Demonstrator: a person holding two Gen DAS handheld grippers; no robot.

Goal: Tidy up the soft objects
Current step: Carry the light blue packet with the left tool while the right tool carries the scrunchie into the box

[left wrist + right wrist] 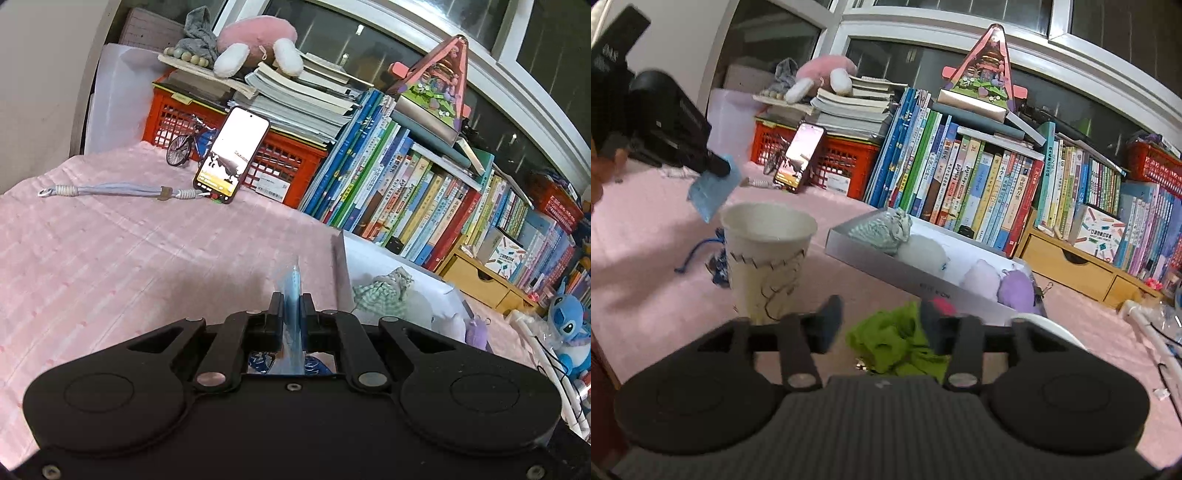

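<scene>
the light blue packet (292, 295) sits clenched edge-on in my left gripper (291, 308), lifted above the pink bedcover (110, 258) and left of the paper cup (768, 258). my right gripper (881, 325) is released, jaws apart over the green cloth (890, 343), not pressing it. just beyond lies the white box (886, 266) with a checked cloth (882, 229) and small plush toys (1015, 286).

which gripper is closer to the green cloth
Right. The right gripper is open, its jaws either side of the green cloth. The left gripper is raised far off, pinching a blue mask.
</scene>
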